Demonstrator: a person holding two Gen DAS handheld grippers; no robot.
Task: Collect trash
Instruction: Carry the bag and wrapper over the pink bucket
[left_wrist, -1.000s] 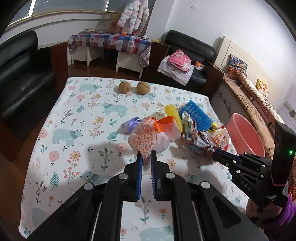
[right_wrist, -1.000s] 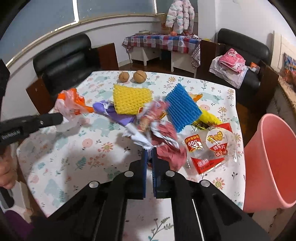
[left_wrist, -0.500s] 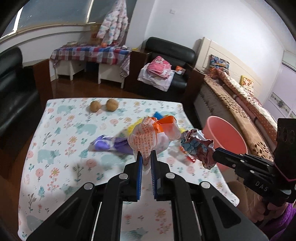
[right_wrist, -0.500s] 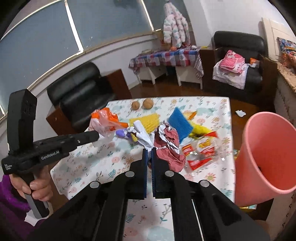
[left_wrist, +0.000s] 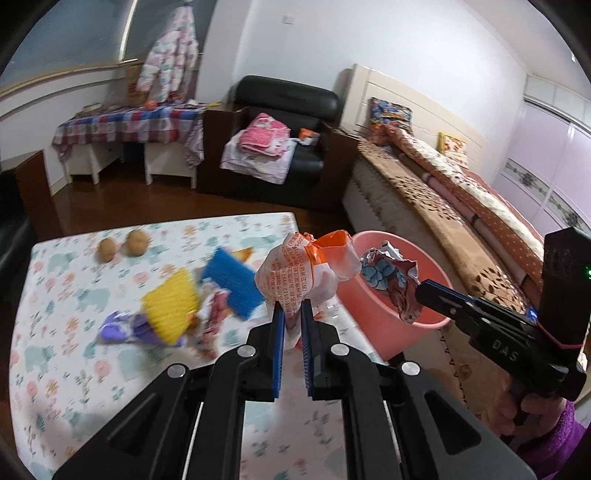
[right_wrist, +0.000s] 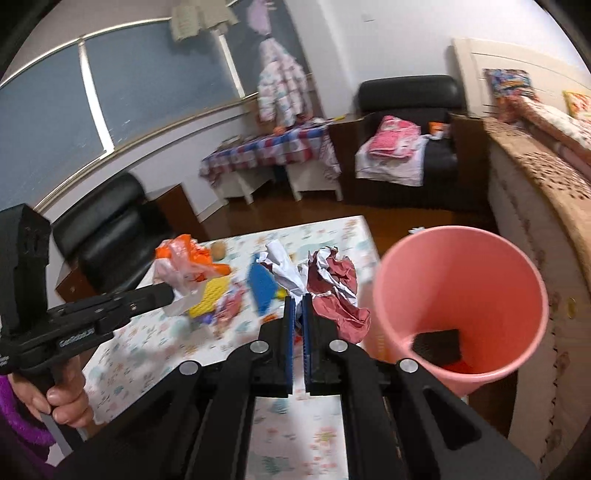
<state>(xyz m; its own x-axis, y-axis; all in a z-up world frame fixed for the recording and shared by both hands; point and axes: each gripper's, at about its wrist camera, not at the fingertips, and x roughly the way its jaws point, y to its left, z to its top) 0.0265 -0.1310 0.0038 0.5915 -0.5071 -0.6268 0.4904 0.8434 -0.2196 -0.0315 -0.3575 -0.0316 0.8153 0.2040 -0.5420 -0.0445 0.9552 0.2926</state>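
Note:
My left gripper (left_wrist: 291, 314) is shut on a crumpled white and orange wrapper (left_wrist: 306, 266), held in the air above the table's right edge; it also shows in the right wrist view (right_wrist: 184, 258). My right gripper (right_wrist: 300, 301) is shut on a crumpled dark red and silver wrapper (right_wrist: 332, 288), which the left wrist view (left_wrist: 391, 277) shows over the rim of the pink bin (left_wrist: 399, 291). The bin (right_wrist: 461, 295) stands beside the table and holds a dark item at its bottom.
On the floral table (left_wrist: 55, 332) lie a yellow foam net (left_wrist: 170, 306), a blue foam net (left_wrist: 232, 280), a purple wrapper (left_wrist: 122, 328), a red wrapper and two brown round fruits (left_wrist: 122, 245). A bed (left_wrist: 461, 206) runs along the right.
Both grippers have risen and swung right from the table toward the pink bin, each carrying its wrapper. The red wrapper now hangs over the bin's rim.

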